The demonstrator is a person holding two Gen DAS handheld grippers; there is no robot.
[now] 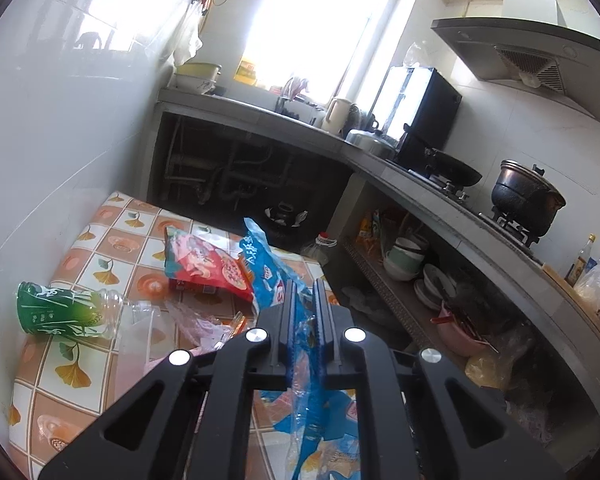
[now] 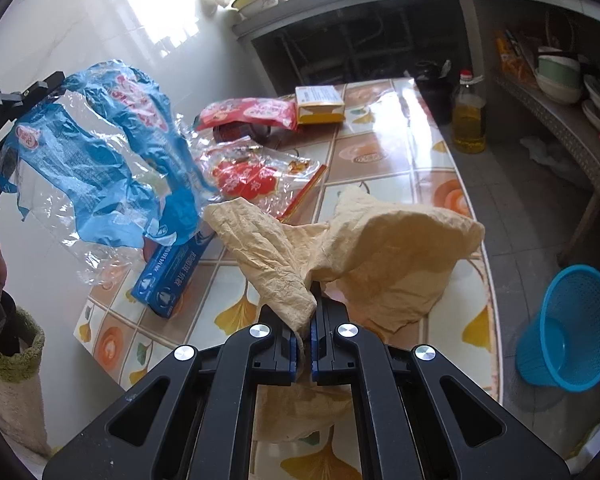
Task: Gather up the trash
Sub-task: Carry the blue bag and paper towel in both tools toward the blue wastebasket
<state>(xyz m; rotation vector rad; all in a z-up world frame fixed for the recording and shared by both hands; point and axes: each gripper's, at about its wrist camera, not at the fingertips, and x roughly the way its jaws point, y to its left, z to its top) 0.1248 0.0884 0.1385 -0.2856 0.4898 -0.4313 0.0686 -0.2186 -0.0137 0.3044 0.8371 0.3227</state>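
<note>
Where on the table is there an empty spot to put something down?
The bare tiles lie on the table's right side, between the yellow box and the crumpled tan paper, along the edge near the oil bottle. The left side is crowded: red snack bag, clear wrappers, blue box.

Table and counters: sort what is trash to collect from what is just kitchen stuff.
Trash: blue wrapper in left hand-held gripper; tan crumpled paper in right hand-held gripper; red wrapper; empty green-label bottle.
Kitchen stuff: oil bottle; black pot; stacked bowls.
</note>
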